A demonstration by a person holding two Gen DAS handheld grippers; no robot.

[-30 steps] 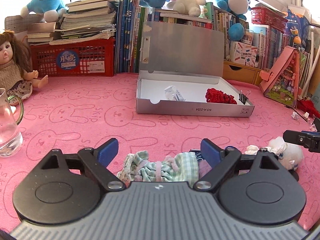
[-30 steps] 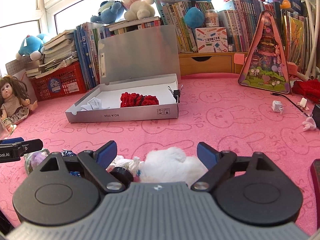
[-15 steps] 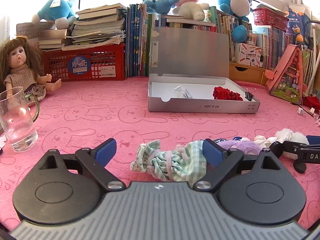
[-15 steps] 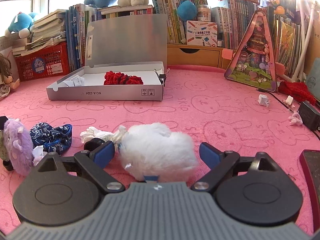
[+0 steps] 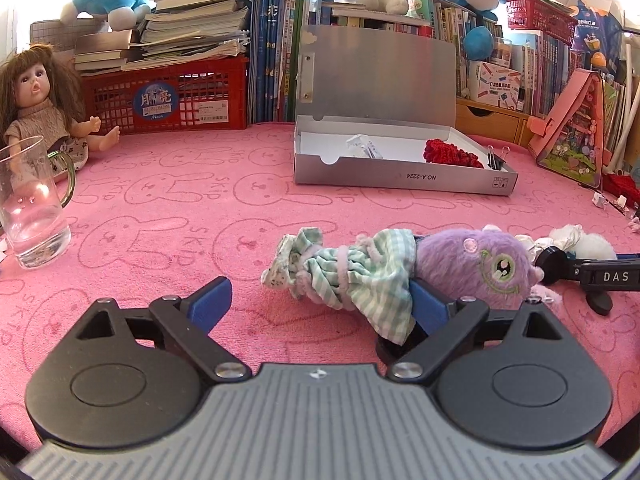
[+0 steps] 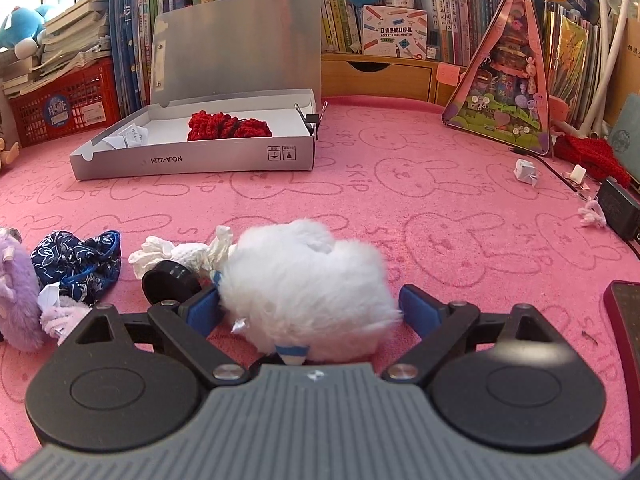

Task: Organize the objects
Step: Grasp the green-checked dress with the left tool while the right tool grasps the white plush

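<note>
A green checked doll dress (image 5: 344,272) lies on the pink mat beside a purple plush (image 5: 480,268). My left gripper (image 5: 320,300) is open; the dress's lower edge drapes over its right finger. A white fluffy plush (image 6: 308,284) sits between the open jaws of my right gripper (image 6: 316,308); it also shows in the left wrist view (image 5: 588,246). The open grey box (image 5: 400,178) holds a red knit piece (image 5: 448,154) and folded white paper (image 5: 362,146); it also shows in the right wrist view (image 6: 192,156).
A glass mug (image 5: 32,208) and a doll (image 5: 36,104) stand at the left. A dark blue pouch (image 6: 80,260), white tissue (image 6: 176,252) and a black cap (image 6: 168,280) lie left of the white plush. A pink triangular toy box (image 6: 508,76) and a black adapter (image 6: 620,208) are on the right.
My left gripper pulled back and left; the dress now lies toward its right finger and the purple plush came into view. My right gripper moved forward around the white plush.
</note>
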